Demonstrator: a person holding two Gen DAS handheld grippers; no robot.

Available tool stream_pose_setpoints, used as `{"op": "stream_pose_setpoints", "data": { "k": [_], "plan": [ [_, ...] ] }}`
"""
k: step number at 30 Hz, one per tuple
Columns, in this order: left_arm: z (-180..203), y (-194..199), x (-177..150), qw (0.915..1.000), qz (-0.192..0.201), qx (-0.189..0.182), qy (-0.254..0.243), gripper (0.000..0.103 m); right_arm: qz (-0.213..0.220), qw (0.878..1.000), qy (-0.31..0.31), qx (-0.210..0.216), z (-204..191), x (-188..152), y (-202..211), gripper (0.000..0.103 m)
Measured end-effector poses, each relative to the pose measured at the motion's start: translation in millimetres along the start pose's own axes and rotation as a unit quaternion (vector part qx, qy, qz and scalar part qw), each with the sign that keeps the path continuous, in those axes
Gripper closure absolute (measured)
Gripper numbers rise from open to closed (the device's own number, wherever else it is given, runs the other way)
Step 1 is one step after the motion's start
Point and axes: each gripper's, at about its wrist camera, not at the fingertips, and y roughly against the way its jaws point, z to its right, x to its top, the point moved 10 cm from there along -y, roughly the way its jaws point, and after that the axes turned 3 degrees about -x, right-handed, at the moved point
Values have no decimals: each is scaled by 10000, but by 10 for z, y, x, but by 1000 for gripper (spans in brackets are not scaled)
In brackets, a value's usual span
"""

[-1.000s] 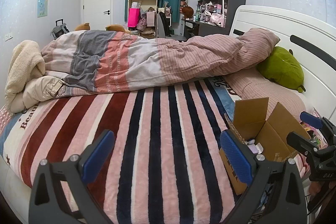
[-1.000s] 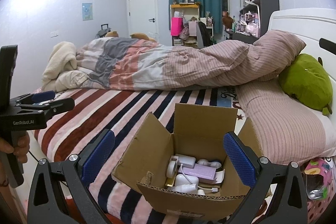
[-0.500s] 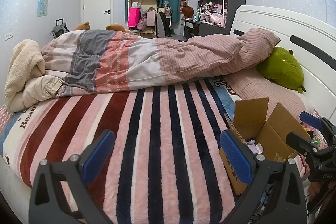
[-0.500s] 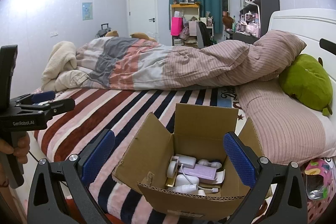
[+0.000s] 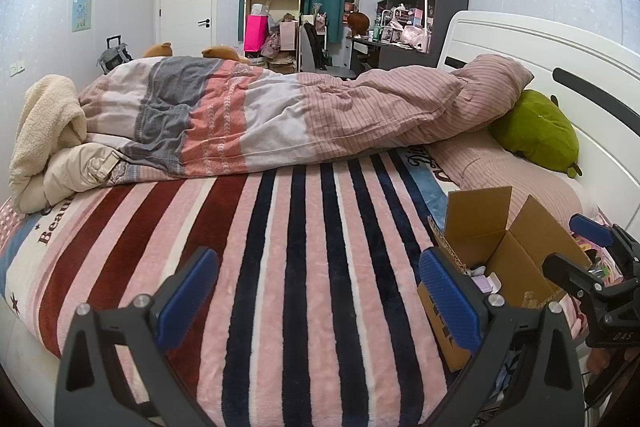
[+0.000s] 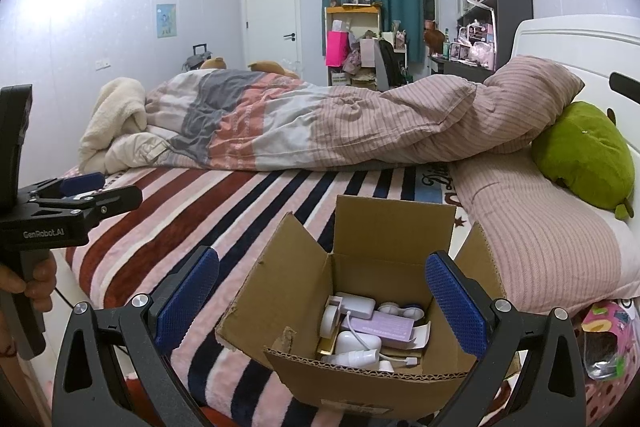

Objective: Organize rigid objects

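An open cardboard box (image 6: 288, 283) stands on the striped bed near its front edge. It holds several small white and lilac items (image 6: 372, 331), among them a lilac carton and a white charger with cable. My right gripper (image 6: 322, 295) is open and empty, its blue pads either side of the box opening, just above and in front of it. My left gripper (image 5: 316, 295) is open and empty over the striped blanket (image 5: 280, 247), left of the box (image 5: 516, 247). Each gripper shows at the edge of the other's view.
A bunched duvet (image 5: 280, 115) lies across the back of the bed. A green plush cushion (image 5: 536, 131) and a striped pillow (image 6: 540, 239) sit by the white headboard (image 5: 560, 55) on the right. Shelves and a desk stand beyond the bed.
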Motion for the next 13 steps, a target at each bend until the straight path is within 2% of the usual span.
{"op": "stream_pose_setpoints", "data": {
  "k": [13],
  "plan": [
    [-5, 0, -5, 10000, -3, -2, 6, 3, 0, 10000, -5, 11, 16, 3, 1, 0]
  ]
}}
